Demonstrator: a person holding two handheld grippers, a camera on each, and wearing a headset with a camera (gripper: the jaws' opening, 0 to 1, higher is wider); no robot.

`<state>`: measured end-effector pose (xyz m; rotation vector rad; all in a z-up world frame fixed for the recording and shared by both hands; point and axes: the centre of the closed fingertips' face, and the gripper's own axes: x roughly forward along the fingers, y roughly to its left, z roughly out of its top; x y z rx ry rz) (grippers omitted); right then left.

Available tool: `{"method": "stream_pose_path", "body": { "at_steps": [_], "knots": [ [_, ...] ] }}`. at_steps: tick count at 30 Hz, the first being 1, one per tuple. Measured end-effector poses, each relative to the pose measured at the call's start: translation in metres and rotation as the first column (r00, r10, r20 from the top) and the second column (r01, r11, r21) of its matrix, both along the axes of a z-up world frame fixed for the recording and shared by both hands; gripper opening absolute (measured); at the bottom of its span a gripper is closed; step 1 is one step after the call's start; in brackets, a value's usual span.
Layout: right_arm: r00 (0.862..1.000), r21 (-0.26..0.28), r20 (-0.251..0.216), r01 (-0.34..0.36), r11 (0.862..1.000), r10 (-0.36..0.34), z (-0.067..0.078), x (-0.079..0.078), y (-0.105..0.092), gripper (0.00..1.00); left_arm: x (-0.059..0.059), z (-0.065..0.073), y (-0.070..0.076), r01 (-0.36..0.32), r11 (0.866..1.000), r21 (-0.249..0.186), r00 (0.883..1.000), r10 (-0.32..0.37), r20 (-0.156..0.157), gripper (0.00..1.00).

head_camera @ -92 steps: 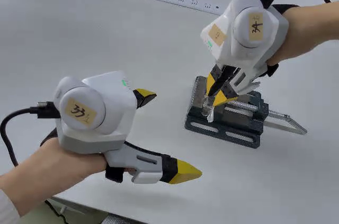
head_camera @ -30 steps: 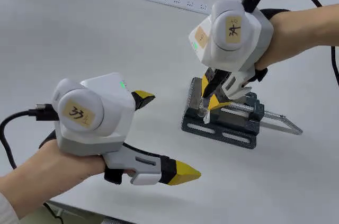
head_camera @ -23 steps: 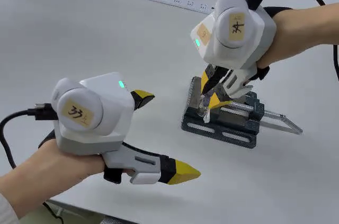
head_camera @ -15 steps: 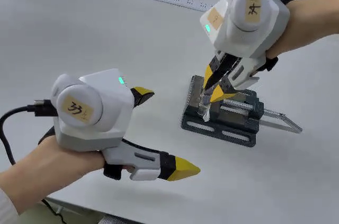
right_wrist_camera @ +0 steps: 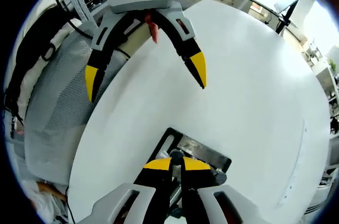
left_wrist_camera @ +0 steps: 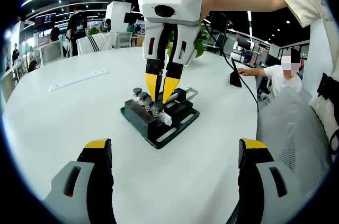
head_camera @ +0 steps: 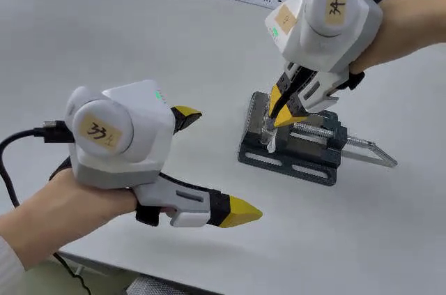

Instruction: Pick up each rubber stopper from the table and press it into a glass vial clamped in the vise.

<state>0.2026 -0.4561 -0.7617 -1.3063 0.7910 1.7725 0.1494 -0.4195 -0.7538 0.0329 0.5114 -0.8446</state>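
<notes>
The white table (head_camera: 104,44) carries the dark vise (head_camera: 313,161) set flat, likely so that it can take a downward push. The left tool (head_camera: 215,163) hovers well apart from it near the table's front edge, jaws spread wide and holding nothing, seemingly kept clear of the work. The right tool (head_camera: 280,112) points steeply down over the vise, its tips drawn almost together; whether a stopper is pinched between them cannot be told. Just beneath those tips a short row of glass vials (left_wrist_camera: 157,110) is clamped upright, long axes vertical and mouths up, which suits a straight press from above.
</notes>
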Motion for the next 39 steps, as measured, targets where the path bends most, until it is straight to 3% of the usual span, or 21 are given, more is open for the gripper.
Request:
{"method": "stream_pose_path", "body": {
  "at_steps": [11,39],
  "knots": [
    [0.999,-0.009,-0.011,0.04,0.999,-0.04,-0.0015,0.0028,0.0015,0.01,-0.0017,-0.0031,-0.0011,0.004,1.0,0.002,1.0,-0.004,-0.006,0.99],
    [0.999,-0.024,-0.002,0.037,0.999,-0.037,-0.0015,0.0032,0.0011,0.0,-0.0024,-0.0055,-0.0013,0.01,1.0,-0.001,1.0,-0.01,-0.008,0.99]
  ]
}}
